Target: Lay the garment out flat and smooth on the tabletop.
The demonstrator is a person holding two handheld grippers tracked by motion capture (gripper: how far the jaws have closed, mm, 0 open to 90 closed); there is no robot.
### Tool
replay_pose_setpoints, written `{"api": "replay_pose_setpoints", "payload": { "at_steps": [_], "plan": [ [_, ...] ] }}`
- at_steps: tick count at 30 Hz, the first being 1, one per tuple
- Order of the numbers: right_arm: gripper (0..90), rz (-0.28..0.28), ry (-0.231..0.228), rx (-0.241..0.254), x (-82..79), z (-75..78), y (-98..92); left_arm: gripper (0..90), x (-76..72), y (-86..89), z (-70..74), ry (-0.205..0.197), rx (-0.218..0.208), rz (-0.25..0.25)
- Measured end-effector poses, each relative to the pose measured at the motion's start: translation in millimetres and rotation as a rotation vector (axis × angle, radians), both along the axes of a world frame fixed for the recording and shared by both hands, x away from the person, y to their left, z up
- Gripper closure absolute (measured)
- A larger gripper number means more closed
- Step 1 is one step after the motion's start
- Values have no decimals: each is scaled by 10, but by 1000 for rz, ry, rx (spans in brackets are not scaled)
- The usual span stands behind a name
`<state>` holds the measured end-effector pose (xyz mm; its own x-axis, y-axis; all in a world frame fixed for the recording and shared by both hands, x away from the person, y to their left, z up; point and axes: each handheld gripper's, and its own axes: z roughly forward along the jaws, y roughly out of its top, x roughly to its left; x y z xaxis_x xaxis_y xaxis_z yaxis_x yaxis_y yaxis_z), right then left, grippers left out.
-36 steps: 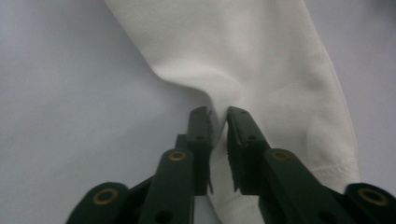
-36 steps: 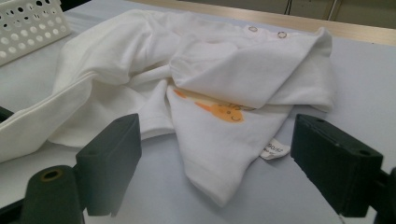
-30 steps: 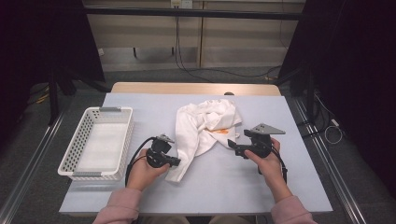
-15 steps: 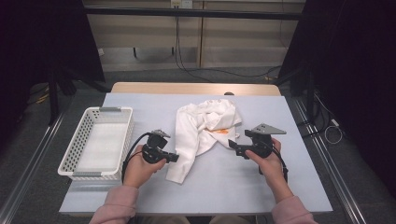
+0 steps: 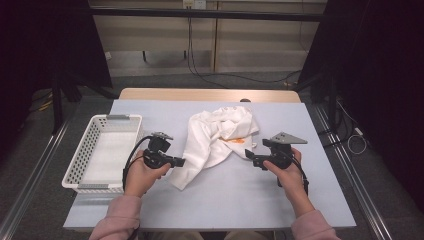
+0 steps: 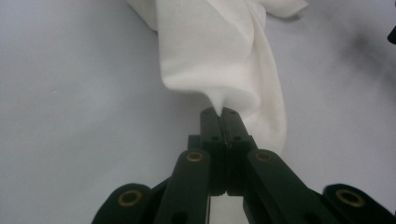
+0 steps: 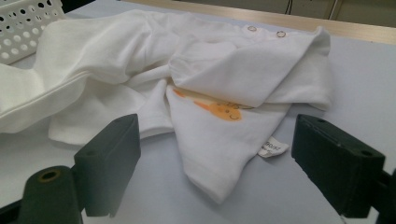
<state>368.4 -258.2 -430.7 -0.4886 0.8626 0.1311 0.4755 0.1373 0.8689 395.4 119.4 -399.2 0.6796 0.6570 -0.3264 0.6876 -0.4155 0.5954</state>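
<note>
Holding: our left gripper [image 5: 181,162] is clamped on the white garment [image 5: 215,137], pinching its near hem [image 6: 219,105].
Garment: crumpled mid-desk, right of the basket [image 5: 120,120].
Free side: our right gripper [image 5: 248,154], jaws apart, just beside the garment's right edge.

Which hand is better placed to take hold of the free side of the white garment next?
Right. The right gripper is open and faces the garment near the orange print; the left gripper already pinches its edge.
</note>
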Motion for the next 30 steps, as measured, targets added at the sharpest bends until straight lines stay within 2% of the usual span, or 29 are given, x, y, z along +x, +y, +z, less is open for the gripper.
{"api": "replay_pose_setpoints", "payload": {
  "at_steps": [4,11,12,17,18,30],
  "plan": [
    [155,-3,0,9,-4,6,-11,900,7,45,109,-12,4,4],
    [155,0,-6,6,-8,10,-7,900,49,153,268,-16,38,24],
    [155,-3,-9,6,-8,10,-4,900,55,169,292,-26,47,32],
    [156,-3,-9,8,-8,14,0,900,78,205,348,-25,62,37],
    [157,0,-10,8,-7,15,-2,900,78,208,358,-14,57,36],
    [157,1,-13,8,-7,19,0,900,159,268,518,-38,89,41]
  ]
}}
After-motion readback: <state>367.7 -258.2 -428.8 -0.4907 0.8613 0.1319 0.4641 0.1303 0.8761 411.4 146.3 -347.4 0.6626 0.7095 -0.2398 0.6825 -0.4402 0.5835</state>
